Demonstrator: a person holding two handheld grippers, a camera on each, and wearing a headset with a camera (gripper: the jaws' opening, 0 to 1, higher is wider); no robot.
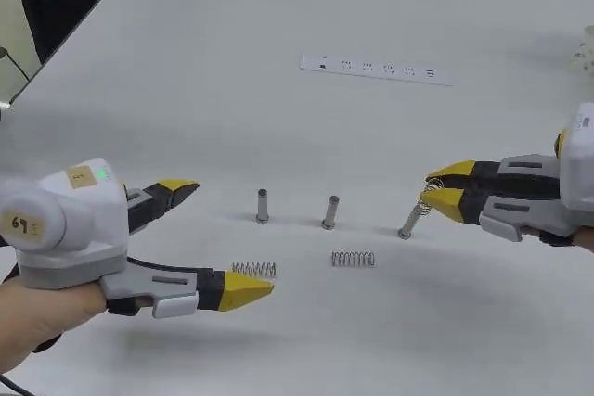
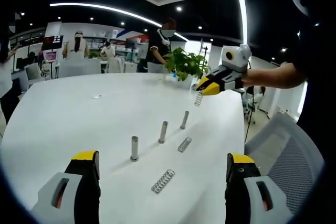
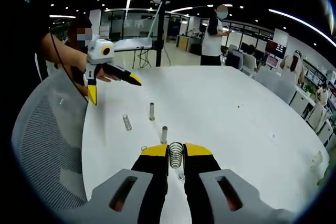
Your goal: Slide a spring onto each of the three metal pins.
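1. White tabletop: left of the middle steel pin, our left yellow-tipped gripper hangs released.
2. Right of that pin, our right yellow-tipped gripper pinches a coiled wire spring at the tip of the rightmost steel pin. We should line up bore and pin, then lower gently.

Left pin and middle pin are standing upright, right pin is leaning. Left spring and middle spring are lying just in front; third spring is sitting pinched in the right claw.

sticker reading "69", left tool body
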